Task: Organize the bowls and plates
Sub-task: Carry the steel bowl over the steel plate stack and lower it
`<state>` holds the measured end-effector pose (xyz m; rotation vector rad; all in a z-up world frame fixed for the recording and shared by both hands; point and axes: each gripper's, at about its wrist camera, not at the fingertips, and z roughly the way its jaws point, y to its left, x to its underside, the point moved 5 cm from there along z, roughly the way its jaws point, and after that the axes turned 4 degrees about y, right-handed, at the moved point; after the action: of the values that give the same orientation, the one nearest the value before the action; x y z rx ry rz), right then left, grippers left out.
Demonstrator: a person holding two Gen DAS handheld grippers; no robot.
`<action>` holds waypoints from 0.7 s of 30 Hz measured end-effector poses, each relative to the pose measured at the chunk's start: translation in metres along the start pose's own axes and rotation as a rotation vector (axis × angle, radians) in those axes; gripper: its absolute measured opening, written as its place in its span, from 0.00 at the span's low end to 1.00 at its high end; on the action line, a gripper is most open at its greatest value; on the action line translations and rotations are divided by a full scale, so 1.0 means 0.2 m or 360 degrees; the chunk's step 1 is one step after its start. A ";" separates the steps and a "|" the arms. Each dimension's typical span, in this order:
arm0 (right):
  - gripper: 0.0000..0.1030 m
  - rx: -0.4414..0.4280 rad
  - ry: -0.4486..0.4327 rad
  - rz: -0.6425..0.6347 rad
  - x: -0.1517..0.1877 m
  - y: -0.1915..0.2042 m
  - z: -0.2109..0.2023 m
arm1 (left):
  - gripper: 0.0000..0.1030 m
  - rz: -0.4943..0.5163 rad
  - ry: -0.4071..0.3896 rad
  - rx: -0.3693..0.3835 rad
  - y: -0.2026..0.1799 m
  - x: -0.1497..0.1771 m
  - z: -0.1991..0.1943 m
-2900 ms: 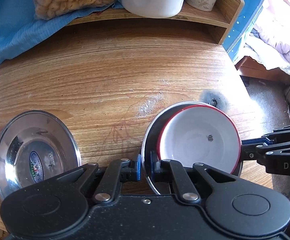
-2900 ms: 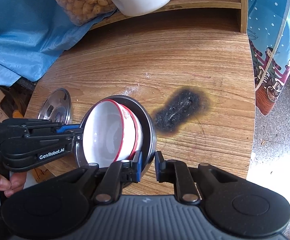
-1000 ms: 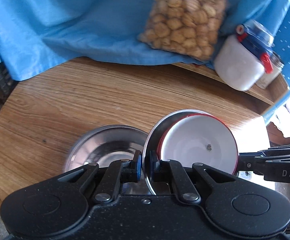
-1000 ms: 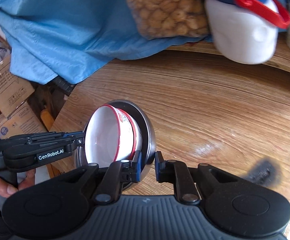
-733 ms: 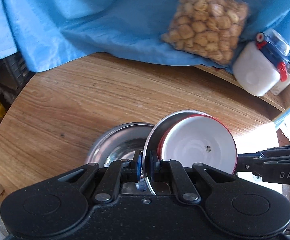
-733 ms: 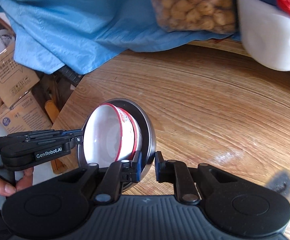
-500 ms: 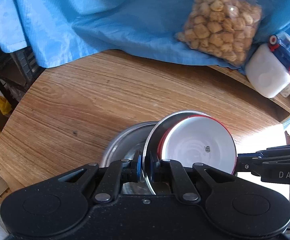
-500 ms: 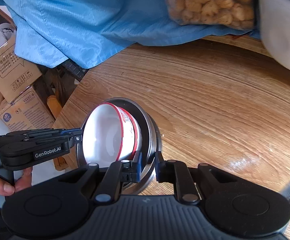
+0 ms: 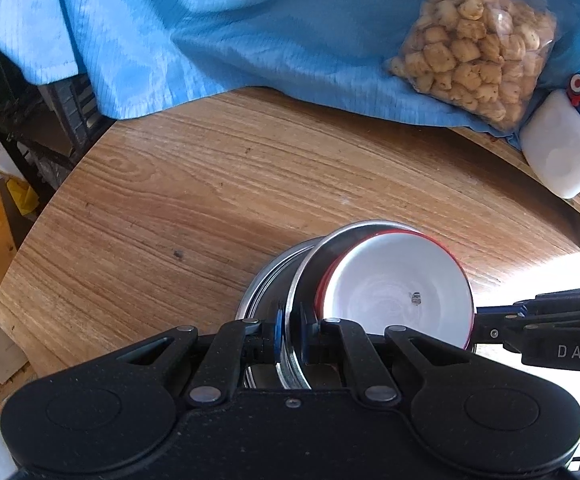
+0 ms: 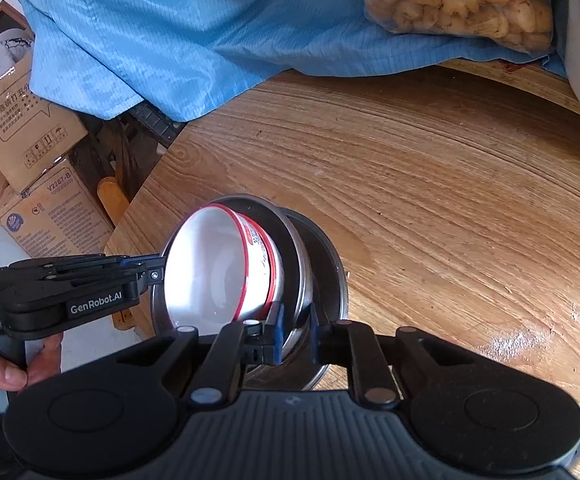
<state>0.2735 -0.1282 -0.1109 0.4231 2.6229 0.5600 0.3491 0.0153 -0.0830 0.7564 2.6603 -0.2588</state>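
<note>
Daylight came in hard from the right of the left wrist view, where a patch of the tabletop (image 9: 538,276) was blown out to white. The rest was bright and even. The white bowl (image 9: 394,292) cast a soft shadow toward the left on the wood. In the right wrist view, the steel plate (image 10: 330,264) showed dull reflections. Both views bowed strongly at the edges, with dark corners. The blue cloth (image 10: 194,40) looked slightly soft, while the centre stayed sharp.

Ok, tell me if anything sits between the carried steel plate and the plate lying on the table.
Nothing visible does. The steel plate holding the red-rimmed bowl, gripped by both tongs, hangs directly over the second steel plate on the wooden table, with nothing visible between them.
</note>
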 end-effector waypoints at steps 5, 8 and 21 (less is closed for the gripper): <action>0.15 0.0000 0.0032 -0.0031 -0.03 0.01 0.01 | 0.06 -0.0030 0.0014 -0.0013 0.03 0.03 0.01; 0.15 0.0005 0.0038 -0.0052 -0.04 0.03 0.02 | 0.06 -0.0056 0.0018 -0.0021 0.05 0.03 0.01; 0.15 0.0023 0.0051 -0.0056 -0.06 0.06 0.05 | 0.07 -0.0097 0.0039 -0.0025 0.09 0.04 0.03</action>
<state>0.2918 -0.1190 -0.1099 0.3749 2.6609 0.5409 0.3530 0.0325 -0.0926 0.6788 2.7082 -0.2459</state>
